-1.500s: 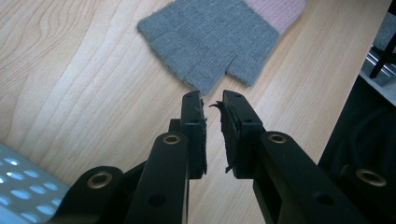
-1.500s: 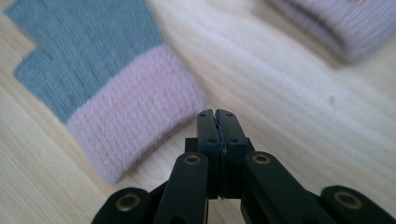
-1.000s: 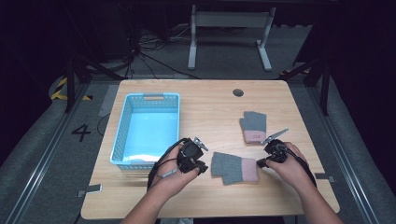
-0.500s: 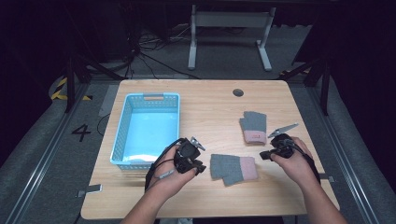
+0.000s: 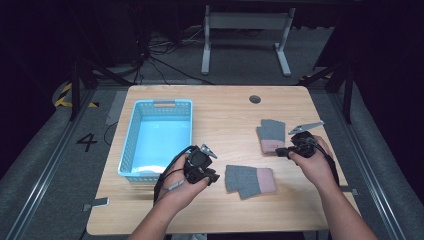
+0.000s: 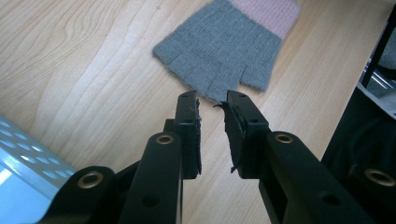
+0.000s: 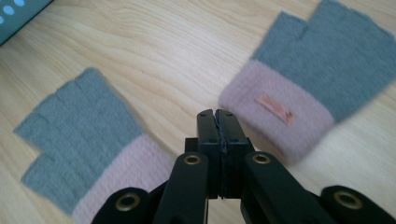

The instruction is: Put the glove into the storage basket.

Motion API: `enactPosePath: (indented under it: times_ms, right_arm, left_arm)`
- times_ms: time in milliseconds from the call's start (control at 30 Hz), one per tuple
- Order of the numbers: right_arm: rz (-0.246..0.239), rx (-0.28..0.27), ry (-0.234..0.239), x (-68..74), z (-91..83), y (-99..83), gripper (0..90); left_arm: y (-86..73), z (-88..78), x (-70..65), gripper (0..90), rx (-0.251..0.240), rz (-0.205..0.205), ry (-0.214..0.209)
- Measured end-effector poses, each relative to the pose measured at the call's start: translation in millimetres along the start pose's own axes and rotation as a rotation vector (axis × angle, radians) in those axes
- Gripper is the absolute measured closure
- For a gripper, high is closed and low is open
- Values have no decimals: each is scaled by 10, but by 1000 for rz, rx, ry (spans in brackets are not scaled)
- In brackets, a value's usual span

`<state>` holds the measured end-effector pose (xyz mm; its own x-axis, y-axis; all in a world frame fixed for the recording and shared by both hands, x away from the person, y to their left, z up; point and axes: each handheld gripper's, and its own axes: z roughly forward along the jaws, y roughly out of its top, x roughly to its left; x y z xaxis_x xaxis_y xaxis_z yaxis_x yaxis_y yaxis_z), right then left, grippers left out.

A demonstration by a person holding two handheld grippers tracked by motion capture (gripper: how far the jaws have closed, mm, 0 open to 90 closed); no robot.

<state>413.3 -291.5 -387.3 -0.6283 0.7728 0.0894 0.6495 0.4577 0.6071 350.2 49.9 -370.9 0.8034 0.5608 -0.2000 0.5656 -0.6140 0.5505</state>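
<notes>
- left gripper view: the left gripper [image 6: 212,100] is seen with its jaws parted by a narrow gap, nothing pressed between the pads; they have just been opening a little further.
- just beyond those tips the near glove [image 6: 219,49] is laid flat on the table [image 6: 84,74], its grey finger end turned toward the jaws and its pink cuff turned away; the cloth is not touched by the pads.
- right gripper view: the right gripper [image 7: 217,114] is shown with its jaws clenched together on nothing, held above bare wood between the two gloves.
- the far glove [image 7: 303,88] is seen just to the right of the closed tips, its pink cuff with a small orange label nearest them; the near glove [image 7: 88,140] lies to their left, apart from them.
- high view: the near glove [image 5: 250,180] is found between the two hands, the far glove [image 5: 271,135] beyond it beside the right gripper [image 5: 285,150].
- the blue basket [image 5: 132,135] is set farther back at the left, behind the left gripper [image 5: 212,176].
</notes>
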Motion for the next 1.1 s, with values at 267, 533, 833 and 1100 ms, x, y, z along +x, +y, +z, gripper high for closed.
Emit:
enactPosePath:
  times_ms: [267,533,833,1100]
  right_arm:
    - [-38,36,14,35,345,290,900]
    - [-61,63,14,48,651,409,900]
    - [-21,109,-11,-67,773,345,900]
    - [0,115,-14,-141,666,203,900]
  left_arm:
    - [-23,-11,28,739,0,-3,-8]
    - [-49,-3,31,733,7,-5,-9]
    - [-59,5,33,731,12,-7,-9]
    - [-35,19,14,726,17,1,-12]
